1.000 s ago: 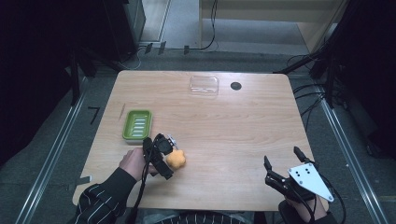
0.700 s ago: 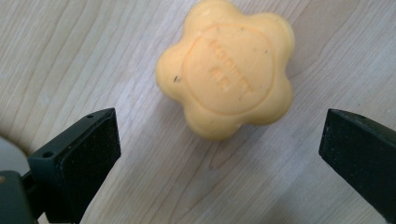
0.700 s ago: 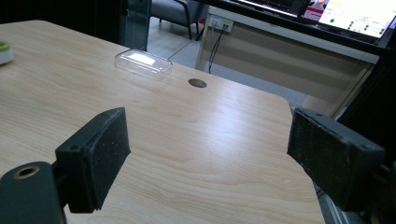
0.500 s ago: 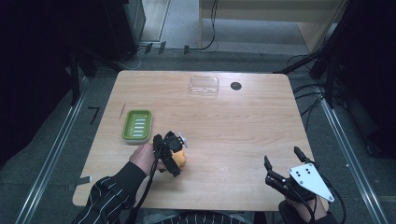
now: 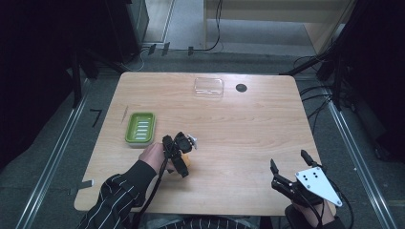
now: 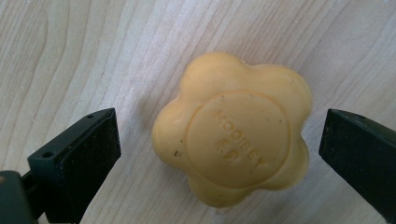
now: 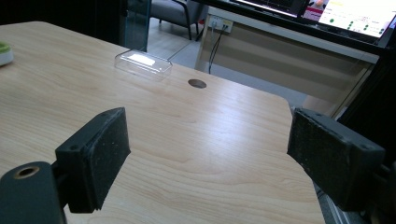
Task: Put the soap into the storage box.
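Pale wood-grain table (image 5: 248, 129), dark room around it, cables and metal rails on the floor beyond its edges. Item one: yellow-orange flower-shaped bar of soap (image 6: 233, 128), embossed lettering on its round centre, lying flat on the wood near my side of the table, left of the middle; in the high view just a sliver of it (image 5: 187, 161) shows under the tool. Item two: left gripper (image 6: 219, 149), pointed straight down over the soap, jaws spread wide on either side of the bar with bare wood between each pad and the soap, so nothing is gripped yet. Item three: green rectangular soap dish with a ribbed insert (image 5: 140, 127), empty, near the soap on its far left. Item four: clear plastic lid or box (image 5: 208, 87), at the far edge, well apart from the soap; a small dark round hole (image 5: 241, 88) just beside it. Item five: right gripper (image 7: 205, 154), held idle at the near right corner, jaws wide and holding nothing. Status, as I judge it: the approach to the soap is made and lined up; closing on the bar, lifting it and, most likely, setting it in the green dish all remain to be done.
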A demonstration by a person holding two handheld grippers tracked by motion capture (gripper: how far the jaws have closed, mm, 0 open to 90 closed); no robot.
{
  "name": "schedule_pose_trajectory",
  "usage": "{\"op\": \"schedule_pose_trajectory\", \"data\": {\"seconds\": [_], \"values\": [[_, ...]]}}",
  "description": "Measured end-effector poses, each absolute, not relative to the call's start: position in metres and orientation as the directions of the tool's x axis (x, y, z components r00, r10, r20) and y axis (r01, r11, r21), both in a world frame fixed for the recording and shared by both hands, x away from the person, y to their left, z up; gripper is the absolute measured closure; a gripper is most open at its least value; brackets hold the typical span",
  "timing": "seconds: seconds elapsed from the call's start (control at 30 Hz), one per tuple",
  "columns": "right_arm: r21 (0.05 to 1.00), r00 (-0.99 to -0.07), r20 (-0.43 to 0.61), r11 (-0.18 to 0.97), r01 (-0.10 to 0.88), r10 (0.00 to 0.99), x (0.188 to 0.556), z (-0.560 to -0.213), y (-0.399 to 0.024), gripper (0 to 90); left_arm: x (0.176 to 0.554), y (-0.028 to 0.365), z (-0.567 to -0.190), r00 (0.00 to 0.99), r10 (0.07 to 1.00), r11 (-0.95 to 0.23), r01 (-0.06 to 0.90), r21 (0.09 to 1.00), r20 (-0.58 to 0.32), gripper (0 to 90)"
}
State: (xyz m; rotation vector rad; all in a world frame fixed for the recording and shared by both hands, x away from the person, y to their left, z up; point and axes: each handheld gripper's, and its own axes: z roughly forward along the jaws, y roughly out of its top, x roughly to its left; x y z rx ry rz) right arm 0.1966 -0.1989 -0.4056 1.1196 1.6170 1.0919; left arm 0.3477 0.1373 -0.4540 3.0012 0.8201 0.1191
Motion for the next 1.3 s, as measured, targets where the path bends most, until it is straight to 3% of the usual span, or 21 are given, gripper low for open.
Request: {"op": "schedule_pose_trajectory", "data": {"seconds": [0.17,0.37,1.17,1.3], "values": [[0.956,-0.224,-0.164,0.211,0.205,0.961,0.1965,-0.4056,-0.1991,13.3,0.3483,0.1384,-0.4545,0.860,0.506,-0.863,0.504,0.048,0.070,0.7],[0.956,-0.225,-0.166,0.213,0.204,0.960,0.1968,-0.4056,-0.1992,13.3,0.3483,0.1398,-0.4542,0.859,0.508,-0.861,0.505,0.058,0.066,12.9],[0.955,-0.227,-0.166,0.214,0.206,0.960,0.1967,-0.4056,-0.1990,13.3,0.3498,0.1418,-0.4584,0.864,0.500,-0.866,0.499,0.040,0.048,18.1],[0.955,-0.226,-0.165,0.213,0.206,0.960,0.1965,-0.4056,-0.1989,13.3,0.3484,0.1422,-0.4574,0.866,0.499,-0.866,0.496,0.062,0.033,23.4]]}}
